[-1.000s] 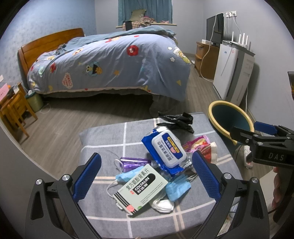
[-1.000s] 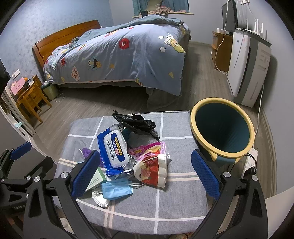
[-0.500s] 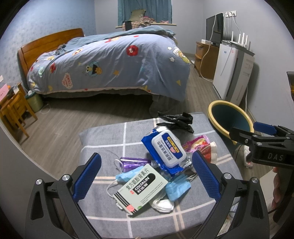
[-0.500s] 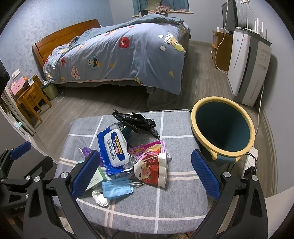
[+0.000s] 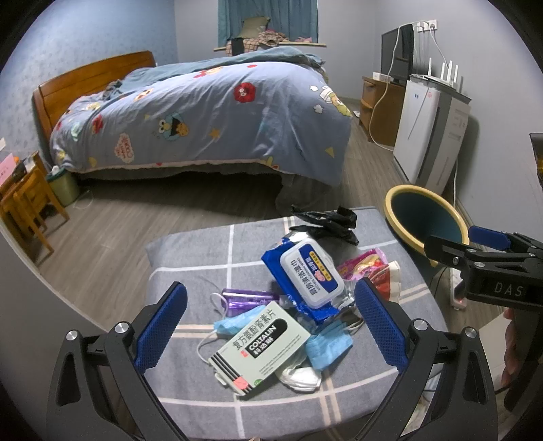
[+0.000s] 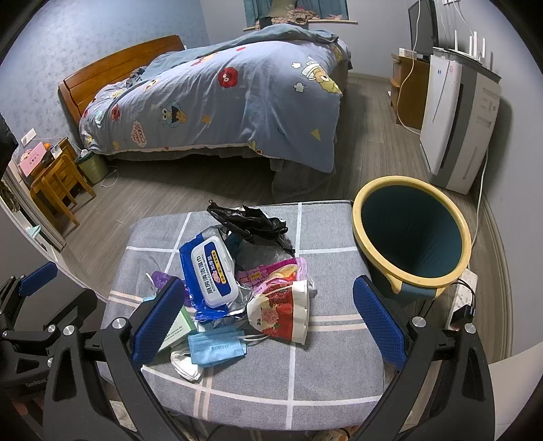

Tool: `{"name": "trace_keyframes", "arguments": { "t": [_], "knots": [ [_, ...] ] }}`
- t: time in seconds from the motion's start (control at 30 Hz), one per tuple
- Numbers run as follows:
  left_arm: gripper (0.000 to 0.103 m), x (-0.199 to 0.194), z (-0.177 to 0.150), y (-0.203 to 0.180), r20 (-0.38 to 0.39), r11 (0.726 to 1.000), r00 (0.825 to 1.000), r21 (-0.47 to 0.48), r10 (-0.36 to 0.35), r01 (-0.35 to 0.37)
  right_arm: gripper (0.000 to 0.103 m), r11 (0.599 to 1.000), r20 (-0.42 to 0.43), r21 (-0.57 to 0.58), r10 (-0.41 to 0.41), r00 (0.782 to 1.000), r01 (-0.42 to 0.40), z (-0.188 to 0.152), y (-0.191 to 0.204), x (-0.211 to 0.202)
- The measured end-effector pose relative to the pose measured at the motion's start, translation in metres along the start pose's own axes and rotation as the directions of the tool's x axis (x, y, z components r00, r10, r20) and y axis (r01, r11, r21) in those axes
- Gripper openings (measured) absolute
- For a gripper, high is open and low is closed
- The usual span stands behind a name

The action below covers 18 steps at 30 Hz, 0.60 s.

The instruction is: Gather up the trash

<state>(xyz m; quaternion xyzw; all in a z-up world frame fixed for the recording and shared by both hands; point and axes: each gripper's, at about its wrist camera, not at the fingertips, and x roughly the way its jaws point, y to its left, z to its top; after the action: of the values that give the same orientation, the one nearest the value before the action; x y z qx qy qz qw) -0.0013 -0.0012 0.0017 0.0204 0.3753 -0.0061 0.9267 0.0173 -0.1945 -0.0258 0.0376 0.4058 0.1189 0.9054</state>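
Both of mine are spread wide and holding nothing: left gripper [image 5: 269,324] hangs over the medicine box [image 5: 259,344], right gripper [image 6: 268,317] over the red snack wrapper [image 6: 283,312]. Trash pile sits mid-cushion [image 6: 332,369], bin [image 6: 410,234] at my 2 o'clock just beside it.

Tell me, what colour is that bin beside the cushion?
The bin is dark teal with a yellow rim, clearest in the right wrist view.

- Bed [image 5: 203,115] with cartoon-print blue duvet and wooden headboard [image 5: 88,81].
- Grey wood-plank floor [image 5: 101,230].
- Pale blue walls [image 5: 85,30]; teal curtain [image 5: 268,17] at the window.
- White appliance [image 5: 431,135] beside a wooden cabinet [image 5: 380,108].
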Motion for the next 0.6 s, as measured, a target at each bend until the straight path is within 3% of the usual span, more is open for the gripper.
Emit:
{"name": "trace_keyframes", "arguments": {
  "t": [0.33,0.4,0.53,0.6],
  "knots": [
    [0.098,0.001,0.000,0.001,-0.004,1.000,1.000,-0.006,-0.004,0.004,0.097,1.000,0.001,0.001,-0.007,1.000,0.007,-0.002,0.001,0.002],
    [0.098,0.003,-0.002,0.005,-0.015,1.000,1.000,-0.024,-0.021,0.020,0.097,0.999,0.008,0.010,-0.032,0.999,0.032,-0.005,0.001,0.002],
    [0.098,0.007,-0.002,0.016,-0.018,0.995,0.998,-0.074,-0.065,0.064,0.097,0.987,-0.008,0.001,-0.164,0.987,0.164,-0.001,0.002,0.006],
    [0.098,0.009,0.003,0.018,-0.011,0.996,0.997,-0.063,-0.070,0.070,0.097,0.990,-0.009,0.007,-0.141,0.990,0.141,-0.001,0.000,0.007]
  ]
}}
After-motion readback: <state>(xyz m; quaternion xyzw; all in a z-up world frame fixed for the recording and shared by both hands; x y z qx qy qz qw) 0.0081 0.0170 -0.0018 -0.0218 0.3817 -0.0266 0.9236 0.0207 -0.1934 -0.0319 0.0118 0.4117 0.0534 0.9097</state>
